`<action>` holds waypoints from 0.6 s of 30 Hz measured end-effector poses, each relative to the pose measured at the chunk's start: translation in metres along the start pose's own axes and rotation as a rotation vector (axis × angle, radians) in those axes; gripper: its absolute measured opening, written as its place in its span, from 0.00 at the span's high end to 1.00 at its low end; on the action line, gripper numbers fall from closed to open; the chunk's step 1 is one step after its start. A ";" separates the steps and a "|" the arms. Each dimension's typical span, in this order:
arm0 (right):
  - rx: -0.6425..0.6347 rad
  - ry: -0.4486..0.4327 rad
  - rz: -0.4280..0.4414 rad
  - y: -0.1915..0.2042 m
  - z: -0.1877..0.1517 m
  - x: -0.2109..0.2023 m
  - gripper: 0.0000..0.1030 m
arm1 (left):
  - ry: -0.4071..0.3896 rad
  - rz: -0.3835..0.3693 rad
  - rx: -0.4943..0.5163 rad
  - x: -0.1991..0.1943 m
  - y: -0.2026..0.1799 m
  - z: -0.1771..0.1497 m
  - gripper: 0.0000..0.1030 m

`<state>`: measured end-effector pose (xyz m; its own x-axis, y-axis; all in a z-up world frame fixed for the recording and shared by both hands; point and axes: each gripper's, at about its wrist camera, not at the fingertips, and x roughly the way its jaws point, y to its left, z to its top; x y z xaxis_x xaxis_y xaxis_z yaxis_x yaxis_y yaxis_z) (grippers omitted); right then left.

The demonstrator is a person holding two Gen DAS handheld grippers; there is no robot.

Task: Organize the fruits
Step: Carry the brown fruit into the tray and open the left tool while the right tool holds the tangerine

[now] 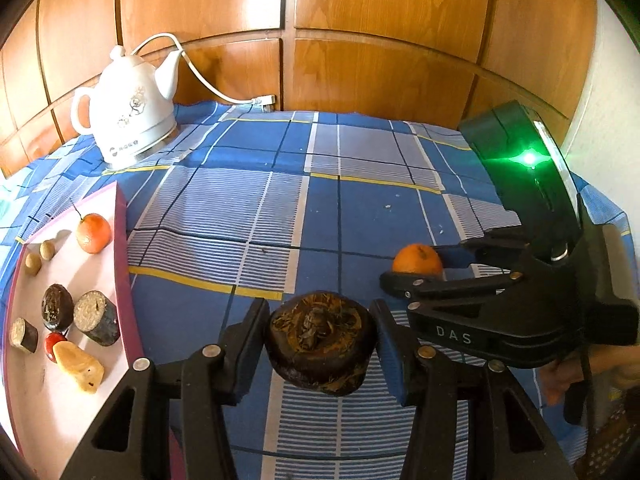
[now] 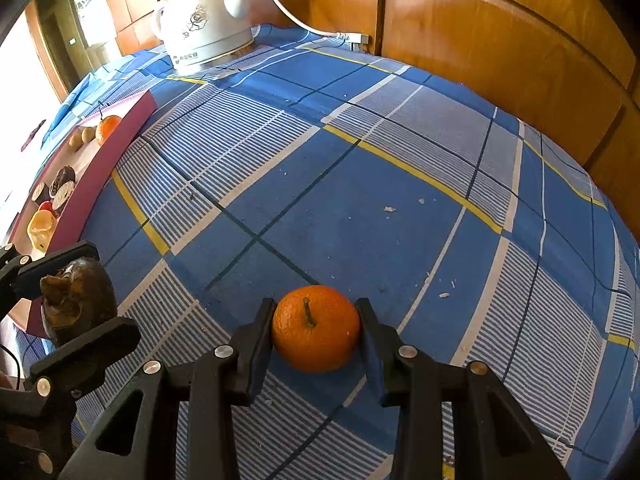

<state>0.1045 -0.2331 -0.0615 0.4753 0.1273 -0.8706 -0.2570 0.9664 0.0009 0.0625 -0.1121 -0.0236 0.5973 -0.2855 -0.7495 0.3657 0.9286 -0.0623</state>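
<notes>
My left gripper [image 1: 320,320] is shut on a dark brown, round fruit [image 1: 320,344] with a dried crown, held just above the blue checked cloth. The same gripper [image 2: 80,296] and fruit [image 2: 78,300] show at the left edge of the right wrist view. My right gripper [image 2: 316,320] is shut on a small orange [image 2: 316,328] with its stem up, low over or on the cloth; I cannot tell which. From the left wrist view, that gripper [image 1: 416,268] and orange [image 1: 418,259] are to the right. A pink-rimmed white tray [image 1: 122,248] lies left, holding another orange [image 1: 94,233] and several fruit pieces.
A white ceramic kettle [image 1: 132,116] stands at the back left, its white cable running to a plug [image 1: 262,100] at the wooden wall panels. The tray's rim [image 2: 100,172] rises above the cloth. A person's hand [image 1: 560,376] holds the right gripper. Crumbs dot the cloth.
</notes>
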 end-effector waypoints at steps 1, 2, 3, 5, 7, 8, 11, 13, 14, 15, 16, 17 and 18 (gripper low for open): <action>0.000 0.000 0.000 0.000 0.000 0.000 0.61 | 0.000 -0.001 -0.002 -0.001 0.001 0.001 0.50; -0.001 0.000 0.000 0.000 0.000 0.000 0.61 | -0.002 -0.001 -0.003 -0.002 0.001 0.001 0.50; -0.001 -0.001 -0.001 0.001 0.000 0.000 0.61 | -0.005 0.000 -0.004 -0.003 0.001 0.002 0.50; -0.003 -0.001 -0.003 0.001 0.000 0.000 0.61 | -0.008 0.001 -0.008 -0.004 0.002 0.003 0.50; -0.003 -0.002 -0.003 0.001 0.000 0.000 0.61 | -0.008 0.003 -0.014 -0.006 0.004 0.003 0.50; -0.003 -0.002 -0.003 0.001 0.000 0.000 0.61 | -0.009 0.005 -0.017 -0.008 0.005 0.003 0.50; -0.006 -0.003 -0.005 0.002 0.000 0.000 0.61 | -0.010 0.005 -0.030 -0.012 0.008 0.004 0.50; -0.006 -0.004 -0.006 0.002 0.000 -0.001 0.61 | -0.012 0.004 -0.044 -0.015 0.014 0.005 0.50; -0.006 -0.003 -0.006 0.002 0.000 -0.001 0.61 | -0.011 0.001 -0.056 -0.018 0.018 0.006 0.50; -0.006 -0.004 -0.006 0.002 0.000 -0.001 0.61 | -0.012 -0.002 -0.070 -0.020 0.022 0.007 0.50; -0.006 -0.004 -0.006 0.002 0.000 -0.001 0.61 | -0.013 -0.005 -0.085 -0.022 0.027 0.007 0.50; -0.006 -0.004 -0.006 0.002 0.000 -0.001 0.61 | -0.016 -0.005 -0.111 -0.026 0.037 0.009 0.50; -0.005 -0.004 -0.006 0.002 0.000 -0.001 0.61 | -0.020 0.000 -0.132 -0.029 0.045 0.010 0.50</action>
<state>0.1034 -0.2312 -0.0608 0.4803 0.1224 -0.8685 -0.2586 0.9660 -0.0068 0.0683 -0.0640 0.0019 0.6115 -0.2890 -0.7365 0.2692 0.9514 -0.1498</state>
